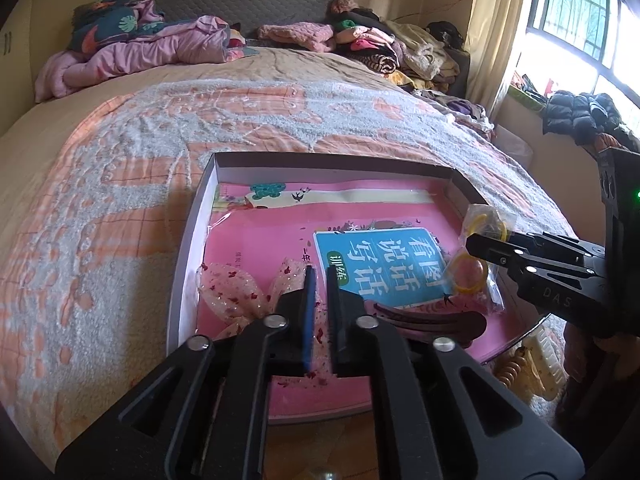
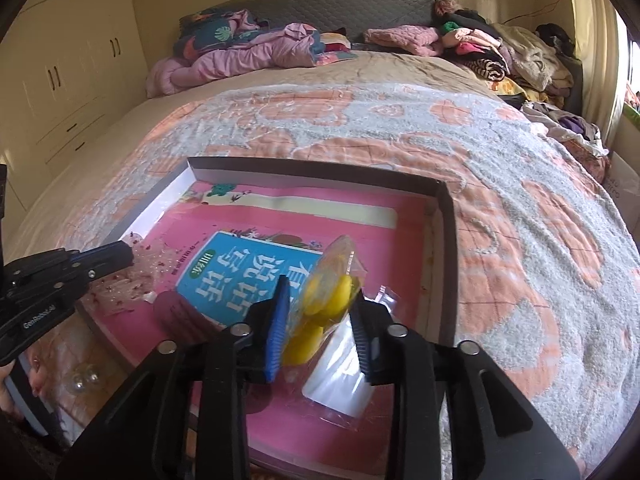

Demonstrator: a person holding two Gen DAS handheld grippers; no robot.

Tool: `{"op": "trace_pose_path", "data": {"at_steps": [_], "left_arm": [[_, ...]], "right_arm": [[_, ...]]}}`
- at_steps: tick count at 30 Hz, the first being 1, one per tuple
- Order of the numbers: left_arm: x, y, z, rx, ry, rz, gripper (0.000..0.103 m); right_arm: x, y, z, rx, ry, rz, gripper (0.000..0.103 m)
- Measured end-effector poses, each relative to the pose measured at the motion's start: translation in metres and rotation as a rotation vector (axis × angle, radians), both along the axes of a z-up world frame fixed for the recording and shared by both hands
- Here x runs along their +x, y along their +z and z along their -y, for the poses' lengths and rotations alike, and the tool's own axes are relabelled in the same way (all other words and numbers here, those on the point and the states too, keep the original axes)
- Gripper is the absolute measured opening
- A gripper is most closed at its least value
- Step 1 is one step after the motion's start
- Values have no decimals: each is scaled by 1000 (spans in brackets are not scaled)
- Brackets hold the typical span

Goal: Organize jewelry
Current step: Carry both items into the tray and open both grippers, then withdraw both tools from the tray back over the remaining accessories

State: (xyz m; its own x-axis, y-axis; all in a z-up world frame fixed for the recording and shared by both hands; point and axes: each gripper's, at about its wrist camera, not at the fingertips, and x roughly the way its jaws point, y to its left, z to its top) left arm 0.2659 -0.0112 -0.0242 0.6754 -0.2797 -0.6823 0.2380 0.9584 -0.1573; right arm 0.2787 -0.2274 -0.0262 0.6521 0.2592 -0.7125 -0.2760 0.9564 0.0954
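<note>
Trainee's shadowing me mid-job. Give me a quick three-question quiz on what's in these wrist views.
1. True or false: the bag of yellow rings sits between the right gripper's fingers.
2. What is the left gripper shut on? A dark hair clip; B sheer speckled bow; C book.
3. What holds the pink book?
Key: 1 true; 2 B; 3 the shallow box on the bed.

- A rough, nubby cloth blanket (image 2: 520,184) is seen.
- A glossy pink paper book cover (image 1: 256,240) is shown.
- Yellow rings are wrapped in a clear, shiny plastic bag (image 2: 340,280).
</note>
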Motion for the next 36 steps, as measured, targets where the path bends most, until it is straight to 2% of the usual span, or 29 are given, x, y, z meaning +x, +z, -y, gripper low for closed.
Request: {"op": "trace_pose_path", "data": {"at_steps": [5, 7, 9, 15, 18, 23, 26, 32, 36], "left_arm": [[-8, 7, -4, -12, 11, 22, 10], [-11, 11, -4, -17, 13, 32, 15], [-14, 15, -4, -21, 14, 45, 22], [-23, 26, -1, -35, 15, 73, 36], [-29, 32, 0, -36, 17, 88, 47], [-39, 44, 2, -26, 30, 118, 66], [-46, 52, 3, -19, 32, 140, 77], [-59, 66, 6, -14, 33, 173, 91], [-66, 73, 9, -6, 33, 190, 92]], "right_arm": [[-7, 1, 6, -8, -22, 15, 38], [-14, 5, 9, -17, -35, 37, 44], [-20, 9, 12, -20, -51, 61, 57], [-41, 26, 22, -7, -86, 131, 74], [-50, 33, 28, -6, -108, 161, 85], [-65, 44, 37, -6, -150, 207, 93], [-73, 52, 43, 1, -168, 233, 94], [-87, 68, 54, 16, -197, 272, 95], [-98, 76, 60, 15, -218, 301, 95]]}}
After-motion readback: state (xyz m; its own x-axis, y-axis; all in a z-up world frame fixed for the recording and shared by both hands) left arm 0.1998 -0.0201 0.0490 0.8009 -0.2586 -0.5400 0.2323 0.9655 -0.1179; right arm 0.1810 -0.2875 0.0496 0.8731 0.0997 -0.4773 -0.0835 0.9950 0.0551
